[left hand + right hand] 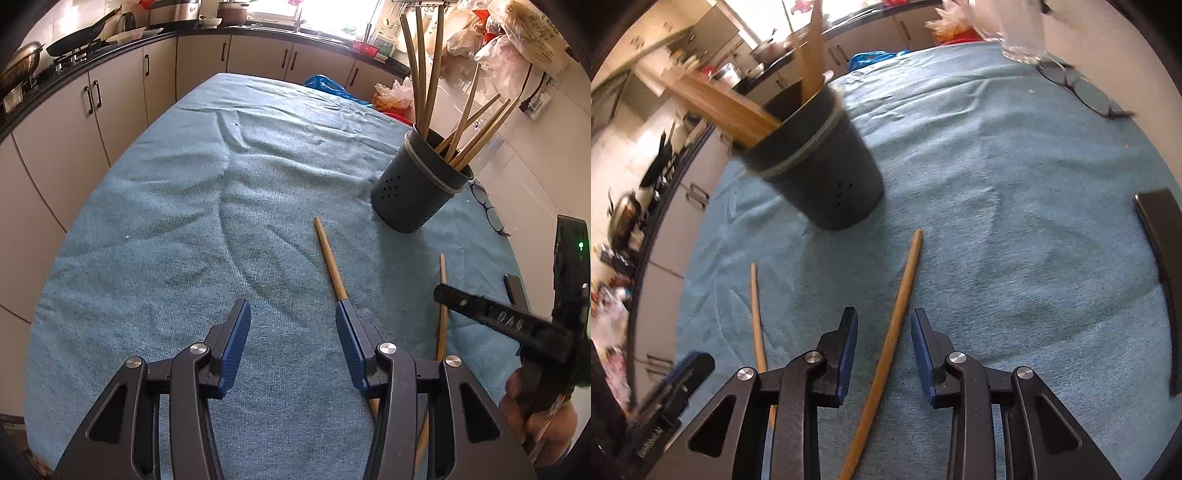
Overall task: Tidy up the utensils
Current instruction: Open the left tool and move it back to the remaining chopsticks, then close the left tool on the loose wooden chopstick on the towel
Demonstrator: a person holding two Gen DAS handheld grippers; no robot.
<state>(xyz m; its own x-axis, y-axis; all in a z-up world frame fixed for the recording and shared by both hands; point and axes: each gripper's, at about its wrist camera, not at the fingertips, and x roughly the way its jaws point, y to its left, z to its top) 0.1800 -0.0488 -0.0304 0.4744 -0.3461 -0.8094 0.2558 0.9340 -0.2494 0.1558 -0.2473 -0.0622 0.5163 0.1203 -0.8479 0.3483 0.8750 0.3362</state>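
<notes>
The right claw points steeply down at the counter, which is covered in a blue towel. Its blue pads stand apart with a wooden chopstick lying between them, and a gap shows on each side of the stick, so nothing is clamped. The left claw also tilts down over the towel, jaws well apart and holding nothing. The tip of its right-hand pad sits over a second chopstick, which runs up toward the middle of the left wrist frame.

At the lower right of the left wrist view, a hand grips the handle of the right claw, cut off by the frame edge. The lower ends of both loose chopsticks are hidden under the claw bodies. In the right wrist view the holder and the kitchen at the left are blurred.

The dark perforated holder stands on the towel at the upper left of the right wrist frame, just beyond the tips of the loose chopsticks, with several more sticks leaning inside it. Eyeglasses lie at the upper right near a clear glass. A flat black object lies along the right edge. Cabinets and a stove with pans fill the upper left of the left wrist frame.
</notes>
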